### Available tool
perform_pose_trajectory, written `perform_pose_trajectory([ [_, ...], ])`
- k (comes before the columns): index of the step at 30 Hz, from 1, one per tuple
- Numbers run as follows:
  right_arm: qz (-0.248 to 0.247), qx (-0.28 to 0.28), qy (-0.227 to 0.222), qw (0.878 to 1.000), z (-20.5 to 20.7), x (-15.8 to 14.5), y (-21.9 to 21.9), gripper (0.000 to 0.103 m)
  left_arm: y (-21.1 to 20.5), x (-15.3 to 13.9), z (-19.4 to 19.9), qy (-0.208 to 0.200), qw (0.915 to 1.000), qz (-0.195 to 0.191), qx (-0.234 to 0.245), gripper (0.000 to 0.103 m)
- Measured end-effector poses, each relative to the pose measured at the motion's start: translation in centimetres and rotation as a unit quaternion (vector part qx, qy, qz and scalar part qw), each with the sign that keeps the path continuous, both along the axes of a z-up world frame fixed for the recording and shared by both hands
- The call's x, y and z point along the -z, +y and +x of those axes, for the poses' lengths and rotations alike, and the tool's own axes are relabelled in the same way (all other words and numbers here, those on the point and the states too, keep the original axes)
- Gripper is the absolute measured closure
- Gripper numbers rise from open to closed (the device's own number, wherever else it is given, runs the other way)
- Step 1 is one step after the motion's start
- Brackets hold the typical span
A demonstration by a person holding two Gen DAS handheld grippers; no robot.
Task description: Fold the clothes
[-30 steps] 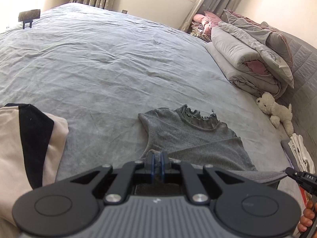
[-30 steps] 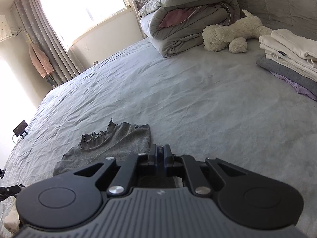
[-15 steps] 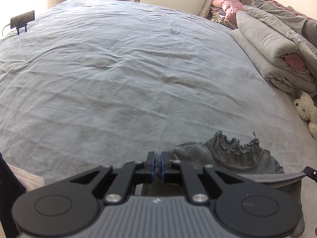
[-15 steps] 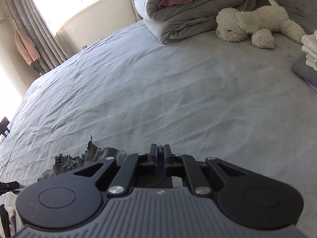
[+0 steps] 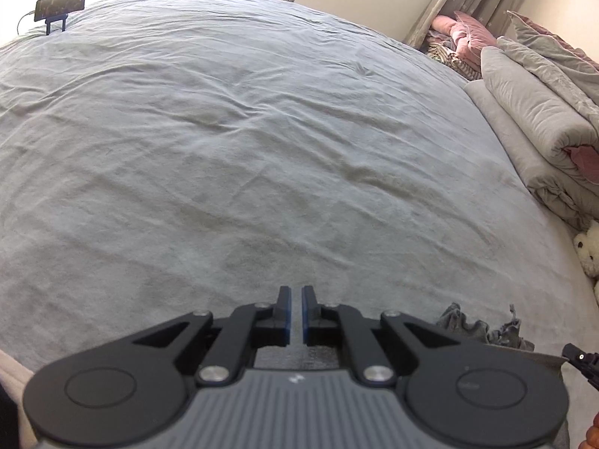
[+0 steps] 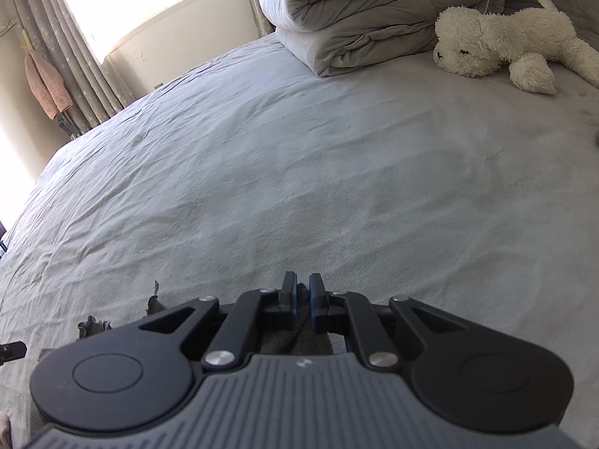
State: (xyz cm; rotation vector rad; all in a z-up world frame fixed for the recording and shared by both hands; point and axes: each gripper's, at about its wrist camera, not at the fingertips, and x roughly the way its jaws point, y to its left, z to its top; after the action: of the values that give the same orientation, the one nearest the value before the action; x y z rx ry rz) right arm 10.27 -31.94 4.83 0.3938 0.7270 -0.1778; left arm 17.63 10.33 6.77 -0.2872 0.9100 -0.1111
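One wide bed with wrinkled grey sheet (image 5: 262, 142) fills both views. One folded grey quilt stack (image 6: 374, 18) at its head. One white plush dog (image 6: 498, 41), whole only in right view. One grey ruffle-collared knit top (image 5: 475, 327) lies low, under both grippers. Left gripper (image 5: 295, 314): jaws opening, narrow gap, nothing between. Right gripper (image 6: 303, 303): jaws opening, grey cloth between them. One phone on stand (image 5: 60, 2), left view only.
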Motion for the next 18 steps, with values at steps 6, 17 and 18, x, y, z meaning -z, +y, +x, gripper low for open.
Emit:
perform_pose_trajectory([
  [6,-0.049,-0.015,-0.035,0.998,-1.4,-1.0,-2.2,0.045,1.8,1.1,-1.0,-0.031,0.9989,-0.033,0.01,0.045],
  [17,-0.067,-0.116,-0.003,0.991,-0.3,2.5,-0.8,0.045,-2.0,3.3,-1.7,-0.074,0.9929,-0.007,0.093,0.047],
  [18,-0.073,-0.118,-0.002,0.99,-0.2,2.6,-0.5,0.05,-2.3,3.5,-1.8,-0.072,0.9927,0.002,0.097,0.057],
])
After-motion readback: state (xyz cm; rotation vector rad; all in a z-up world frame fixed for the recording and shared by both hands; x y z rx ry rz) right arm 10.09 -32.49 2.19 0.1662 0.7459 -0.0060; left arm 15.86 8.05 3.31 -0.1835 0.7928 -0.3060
